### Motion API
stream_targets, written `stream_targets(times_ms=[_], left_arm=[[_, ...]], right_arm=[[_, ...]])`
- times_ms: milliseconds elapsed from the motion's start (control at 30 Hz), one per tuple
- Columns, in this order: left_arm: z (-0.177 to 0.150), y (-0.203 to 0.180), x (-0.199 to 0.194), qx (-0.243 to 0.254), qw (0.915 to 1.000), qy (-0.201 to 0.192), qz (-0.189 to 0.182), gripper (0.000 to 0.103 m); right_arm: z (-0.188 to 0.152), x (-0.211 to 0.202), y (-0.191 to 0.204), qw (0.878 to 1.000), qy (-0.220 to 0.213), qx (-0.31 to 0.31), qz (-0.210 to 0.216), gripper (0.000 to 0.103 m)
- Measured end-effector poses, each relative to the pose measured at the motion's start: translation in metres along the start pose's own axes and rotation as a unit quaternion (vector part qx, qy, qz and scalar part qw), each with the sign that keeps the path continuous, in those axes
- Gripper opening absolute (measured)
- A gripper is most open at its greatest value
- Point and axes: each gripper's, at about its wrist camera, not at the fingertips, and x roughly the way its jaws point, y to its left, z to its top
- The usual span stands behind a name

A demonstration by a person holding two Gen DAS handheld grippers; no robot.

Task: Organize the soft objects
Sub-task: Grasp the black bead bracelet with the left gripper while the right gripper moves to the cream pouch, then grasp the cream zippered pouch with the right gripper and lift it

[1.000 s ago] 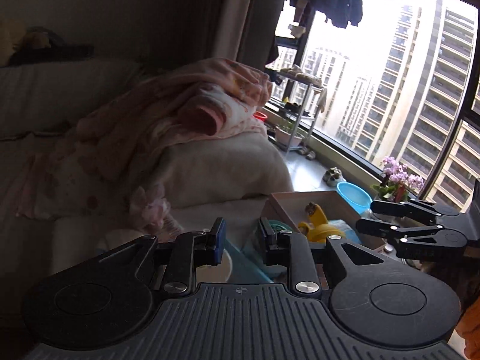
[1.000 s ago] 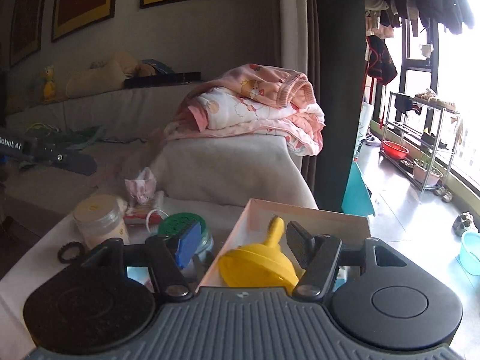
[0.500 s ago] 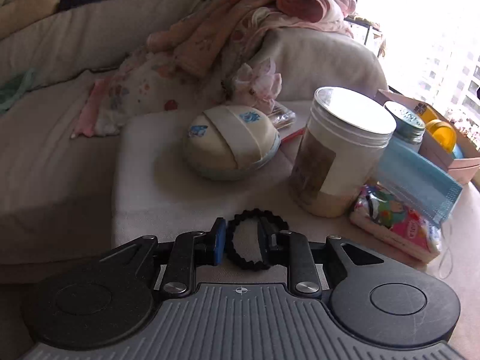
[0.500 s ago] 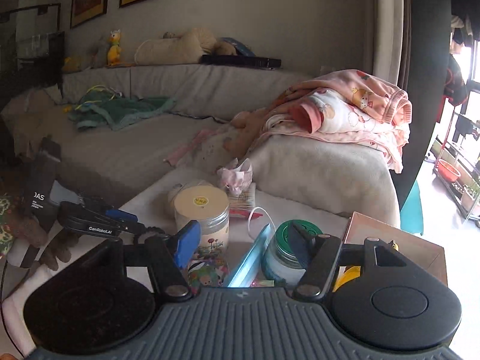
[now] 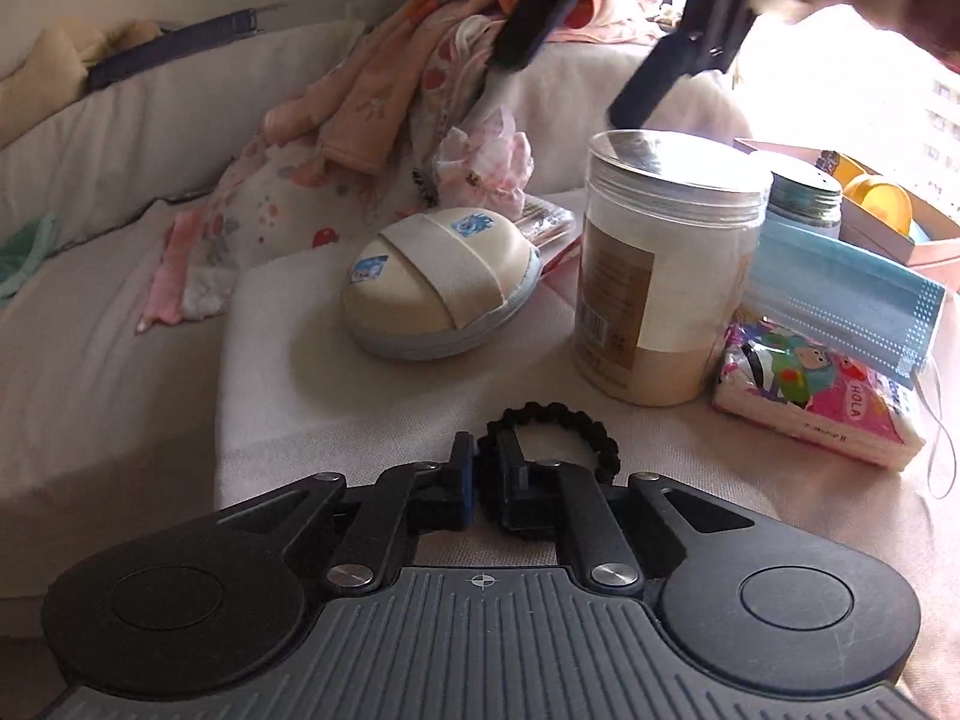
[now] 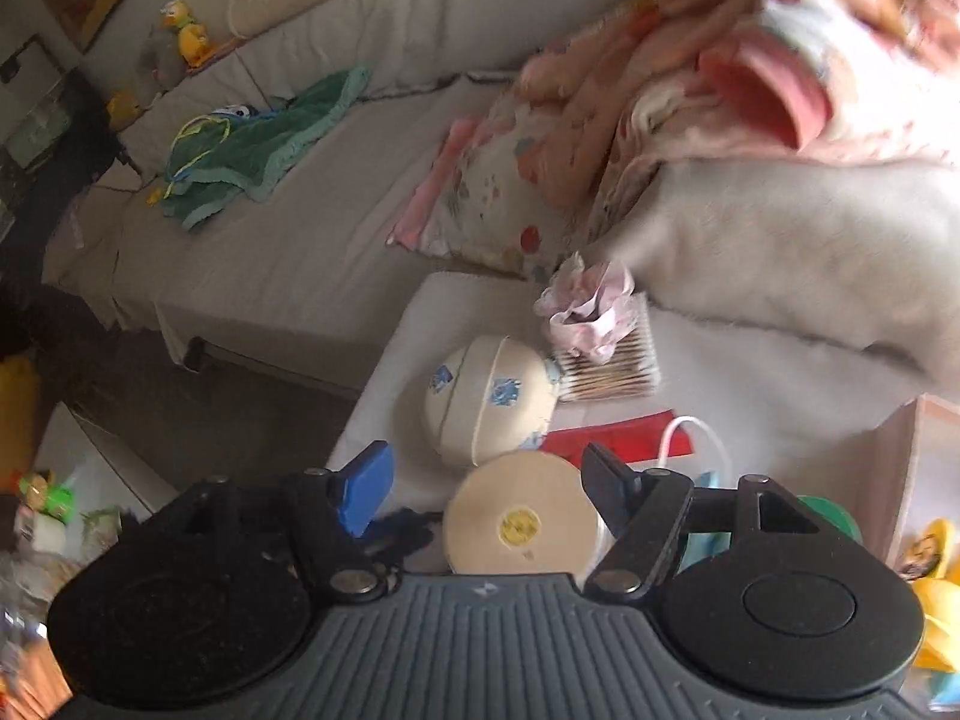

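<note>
The left gripper (image 5: pixel 486 450) jaws have just pinched shut on the black band (image 5: pixel 555 420) — lift slowly. The right gripper (image 6: pixel 486 480) jaws hang wide, empty — over the jar (image 6: pixel 521 525).

Pink clothes pile (image 6: pixel 780 60) motion-blurred; pink box (image 5: pixel 900 240) cut by frame edge.

Two jars (image 5: pixel 666 264), one round cream pouch (image 5: pixel 438 282), one black hair tie (image 5: pixel 576 420), one face mask (image 5: pixel 840 300), one tissue pack (image 5: pixel 816 396).
</note>
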Motion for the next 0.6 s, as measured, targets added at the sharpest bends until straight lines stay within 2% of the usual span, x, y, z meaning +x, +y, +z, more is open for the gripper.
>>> stream_targets(times_ms=[100,200,267,367,533,600], left_arm=[[-0.005,0.003,-0.003,-0.004,0.9999,-0.013,-0.01,0.01],[-0.007,0.016,-0.006,-0.033,0.999,-0.018,-0.024,0.009],[-0.006,0.023,-0.008,-0.044,0.9982,-0.019,-0.035,0.009],[-0.006,0.032,-0.01,-0.061,0.9962,-0.025,-0.057,0.009],[-0.01,0.038,-0.007,-0.083,0.9944,-0.03,-0.058,0.009],[-0.01,0.043,-0.01,-0.094,0.9932,-0.038,-0.057,0.009]], right_arm=[[0.031,0.048,-0.01,0.997,0.056,0.046,-0.006,0.07],[0.047,0.077,-0.009,0.996,0.07,0.028,-0.047,0.07],[0.053,0.092,-0.012,0.994,0.089,0.027,-0.058,0.07],[0.055,0.106,-0.011,0.992,0.105,0.022,-0.068,0.07],[0.053,0.118,-0.003,0.992,0.113,0.005,-0.064,0.069],[0.052,0.115,0.002,0.992,0.11,-0.003,-0.063,0.065]])
